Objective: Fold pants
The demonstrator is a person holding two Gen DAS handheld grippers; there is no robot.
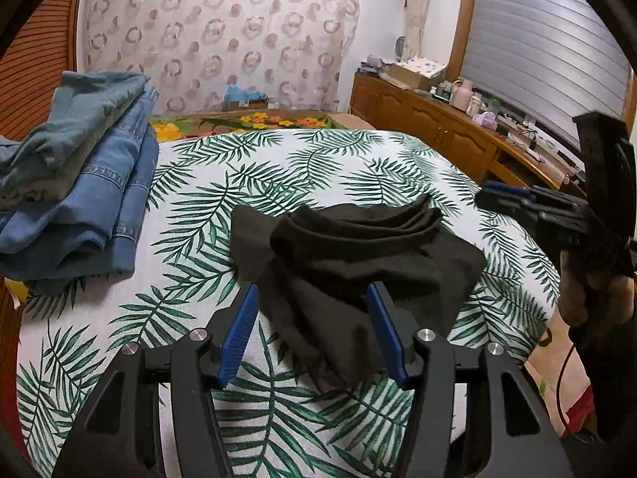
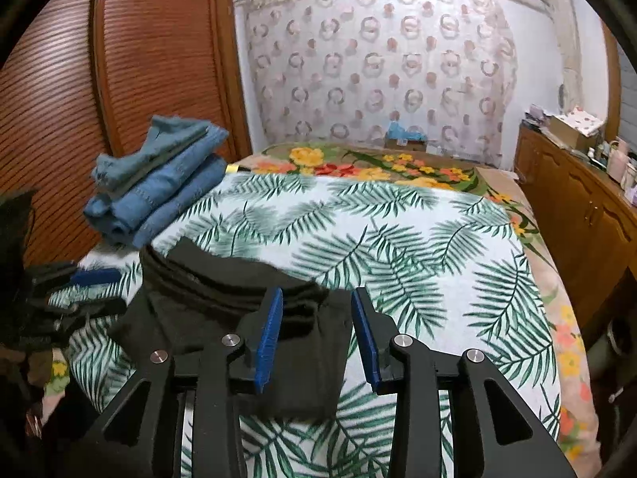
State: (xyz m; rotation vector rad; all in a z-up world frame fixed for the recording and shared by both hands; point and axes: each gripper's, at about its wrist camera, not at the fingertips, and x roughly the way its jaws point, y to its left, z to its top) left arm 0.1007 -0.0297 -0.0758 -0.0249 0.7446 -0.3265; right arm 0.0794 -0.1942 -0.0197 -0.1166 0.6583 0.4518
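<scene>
Just ahead of your left tongs [image 1: 312,334], the black pants [image 1: 358,263] lie on the palm-leaf bedspread [image 1: 318,159] as a small, layered bundle, so most folds look done and only tidying or stacking seems left. Both your left and right tongs [image 2: 316,338] stand wide open, gripping nothing. Beyond, left of both tongs, folded jeans [image 1: 99,199] wait stacked.

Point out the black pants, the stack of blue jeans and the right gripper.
black pants [image 1: 370,255]: left wrist view, on the folded top layers.
stack of blue jeans [image 1: 99,183]: left wrist view, on the denim side of the pile.
right gripper [image 2: 316,338]: right wrist view, midway between its blue fingertips, jaws apart.
</scene>
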